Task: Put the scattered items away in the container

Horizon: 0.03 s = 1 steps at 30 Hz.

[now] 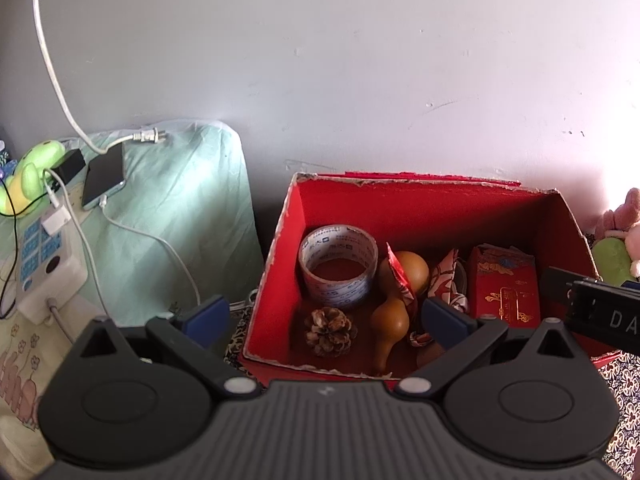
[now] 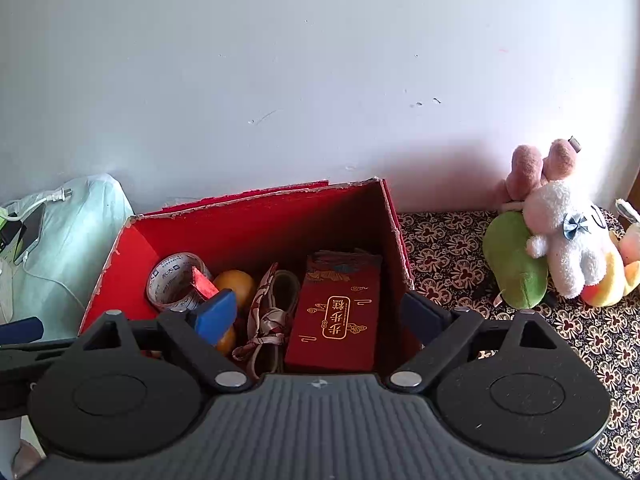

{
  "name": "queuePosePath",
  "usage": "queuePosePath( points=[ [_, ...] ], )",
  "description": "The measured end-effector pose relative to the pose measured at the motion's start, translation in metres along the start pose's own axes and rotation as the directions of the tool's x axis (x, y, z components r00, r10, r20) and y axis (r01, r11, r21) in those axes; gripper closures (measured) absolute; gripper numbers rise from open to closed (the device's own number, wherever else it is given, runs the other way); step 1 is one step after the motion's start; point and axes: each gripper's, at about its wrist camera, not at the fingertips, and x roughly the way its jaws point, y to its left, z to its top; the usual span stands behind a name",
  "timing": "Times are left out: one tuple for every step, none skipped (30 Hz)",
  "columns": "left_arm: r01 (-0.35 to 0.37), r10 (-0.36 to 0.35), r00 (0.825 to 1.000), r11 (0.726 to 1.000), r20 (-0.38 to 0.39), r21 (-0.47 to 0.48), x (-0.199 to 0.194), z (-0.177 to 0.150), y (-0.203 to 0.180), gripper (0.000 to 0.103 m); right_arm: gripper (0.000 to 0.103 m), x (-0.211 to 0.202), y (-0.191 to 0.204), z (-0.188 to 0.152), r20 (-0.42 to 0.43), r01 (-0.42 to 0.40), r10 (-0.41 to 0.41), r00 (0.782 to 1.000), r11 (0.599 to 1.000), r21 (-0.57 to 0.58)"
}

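Wall: plain white painted wall behind everything, with a few small marks.
Cloth: dark cloth with a cream flower pattern lies under the box; I cannot tell if it covers a table or a bed.
Box: big red cardboard box with torn edges stands against the wall, top open.
Pillow: soft pale green pillow sits just left of the box, with a phone and white cables on it.
Soft toys: white fluffy toy, pink toy and green toy sit well apart from the box, on its right side, on the cloth.
Red packet: flat red packet with gold writing lies in the right part of the box.
Tape: wide roll of clear tape with blue print stands at the back left inside the box.
Gourd: smooth brown gourd lies in the middle of the box, beside the tape.
Scarf: red and white patterned cloth strip lies between the gourd and the red packet.
Pine cone: small brown pine cone sits near the front left corner.
Left gripper: left gripper is wide open and holds nothing; it hangs over the front of the box.
Right gripper: right gripper is wide open too, with nothing in it, above the red packet.
How far: it looks nearly done, since I see no loose small things outside the box.
Do it well: lift both grippers straight up so they do not bump the box edge, then look around for anything left.
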Motion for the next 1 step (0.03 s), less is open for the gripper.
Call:
queuePosePath(
  points=[
    [-0.003,0.003,1.000,1.000,-0.001,0.002,0.0017,0.0010,-0.0006,0.001,0.011,0.0013,0.0007,0.0006,0.002,0.002,-0.002,1.000,1.000,-0.004]
  ],
)
